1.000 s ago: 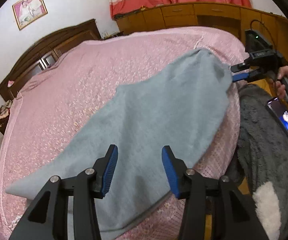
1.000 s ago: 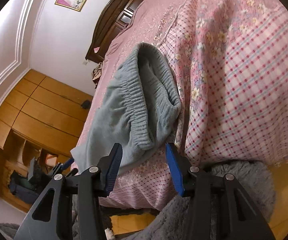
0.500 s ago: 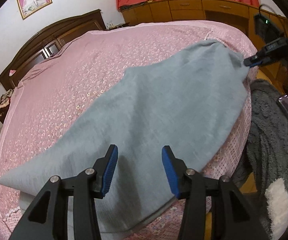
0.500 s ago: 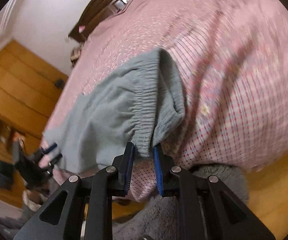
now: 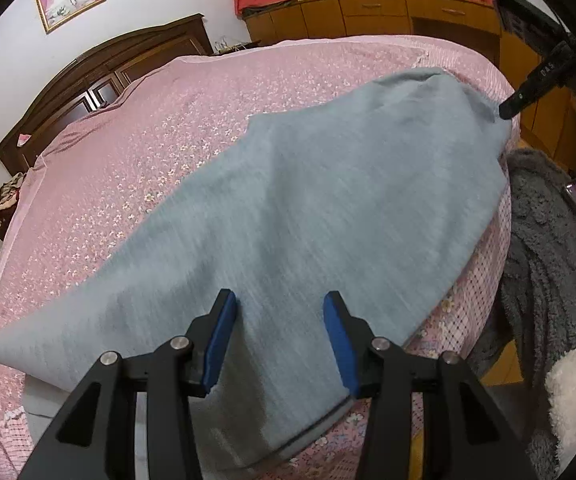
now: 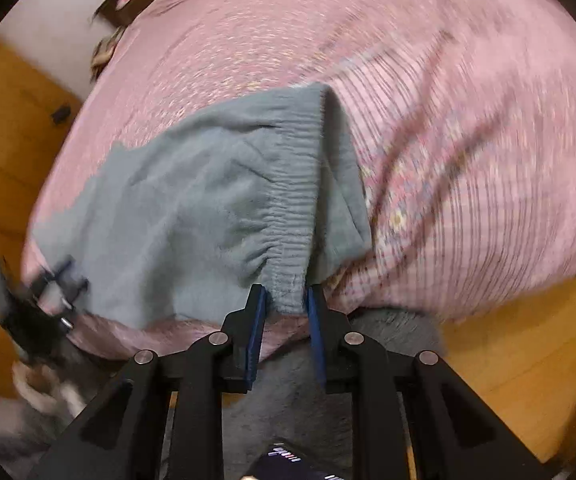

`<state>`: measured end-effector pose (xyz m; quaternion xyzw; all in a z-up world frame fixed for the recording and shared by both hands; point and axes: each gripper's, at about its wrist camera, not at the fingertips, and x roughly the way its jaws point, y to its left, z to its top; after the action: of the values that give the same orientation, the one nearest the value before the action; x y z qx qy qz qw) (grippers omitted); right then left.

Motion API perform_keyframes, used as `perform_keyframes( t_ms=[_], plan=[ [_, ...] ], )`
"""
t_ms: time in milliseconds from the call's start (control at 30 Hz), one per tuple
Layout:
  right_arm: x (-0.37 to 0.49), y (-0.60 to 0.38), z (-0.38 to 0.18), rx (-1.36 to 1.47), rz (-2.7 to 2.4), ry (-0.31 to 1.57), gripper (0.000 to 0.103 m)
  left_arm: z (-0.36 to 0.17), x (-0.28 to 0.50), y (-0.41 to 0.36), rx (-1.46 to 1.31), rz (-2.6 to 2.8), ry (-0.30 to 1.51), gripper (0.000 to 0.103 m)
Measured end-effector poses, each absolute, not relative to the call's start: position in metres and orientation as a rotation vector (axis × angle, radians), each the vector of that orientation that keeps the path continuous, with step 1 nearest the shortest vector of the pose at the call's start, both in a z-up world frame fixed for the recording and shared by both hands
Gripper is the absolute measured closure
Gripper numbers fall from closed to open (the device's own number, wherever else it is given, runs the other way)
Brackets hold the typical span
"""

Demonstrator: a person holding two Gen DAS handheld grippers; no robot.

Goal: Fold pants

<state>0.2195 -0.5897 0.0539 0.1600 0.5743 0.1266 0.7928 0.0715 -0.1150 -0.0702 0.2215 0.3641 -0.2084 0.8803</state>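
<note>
Step in hand, by my read: grabbing ends before the 1st fold. One pair of grey-blue fleece pants (image 5: 328, 208) lies flat near the front edge of the pink floral bedspread (image 5: 160, 128). Right gripper (image 6: 286, 300) is pinched onto the elastic waistband (image 6: 292, 216) corner; left gripper (image 5: 276, 320) hovers w/ jaws wide apart over the leg, holding nothing. Next probably needs the left to clamp the leg fabric, then both lift together. Count: 1 pants, 2 grippers.

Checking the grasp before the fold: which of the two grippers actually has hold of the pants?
The right gripper: its blue pads pinch the elastic waistband of the grey pants. The left gripper is open above the fabric, gripping nothing.
</note>
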Motion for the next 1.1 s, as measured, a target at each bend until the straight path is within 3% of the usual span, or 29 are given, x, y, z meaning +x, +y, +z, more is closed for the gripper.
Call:
perform_keyframes(
  t_ms=[133, 200, 367, 433, 600, 800, 833, 867, 900, 1100],
  plan=[
    [0.216, -0.613, 0.048, 0.535, 0.272, 1.231, 0.084, -0.072, 0.072, -0.109, 0.434, -0.448, 0.749, 0.053],
    [0.213, -0.613, 0.063, 0.437, 0.218, 1.184, 0.096, -0.073, 0.072, -0.102, 0.418, -0.452, 0.745, 0.053],
    [0.215, -0.612, 0.094, 0.298, 0.209, 1.124, 0.099, -0.075, 0.071, -0.096, 0.403, -0.460, 0.743, 0.052],
    [0.216, -0.608, 0.086, 0.312, 0.234, 1.155, 0.094, -0.074, 0.072, -0.096, 0.403, -0.459, 0.744, 0.052],
    [0.208, -0.611, 0.044, 0.470, 0.299, 1.234, 0.064, -0.074, 0.071, -0.095, 0.401, -0.448, 0.740, 0.052],
    [0.206, -0.622, 0.022, 0.632, 0.307, 1.213, 0.060, -0.074, 0.070, -0.097, 0.420, -0.457, 0.741, 0.052],
    [0.206, -0.627, 0.022, 0.667, 0.315, 1.189, 0.060, -0.074, 0.070, -0.098, 0.419, -0.457, 0.742, 0.052],
    [0.206, -0.632, 0.023, 0.698, 0.315, 1.166, 0.068, -0.074, 0.070, -0.098, 0.417, -0.456, 0.742, 0.052],
    [0.205, -0.637, 0.024, 0.719, 0.296, 1.145, 0.089, -0.074, 0.070, -0.098, 0.416, -0.454, 0.742, 0.052],
    [0.201, -0.630, 0.074, 0.470, 0.257, 1.061, 0.093, -0.075, 0.070, -0.099, 0.410, -0.448, 0.745, 0.052]
  ],
)
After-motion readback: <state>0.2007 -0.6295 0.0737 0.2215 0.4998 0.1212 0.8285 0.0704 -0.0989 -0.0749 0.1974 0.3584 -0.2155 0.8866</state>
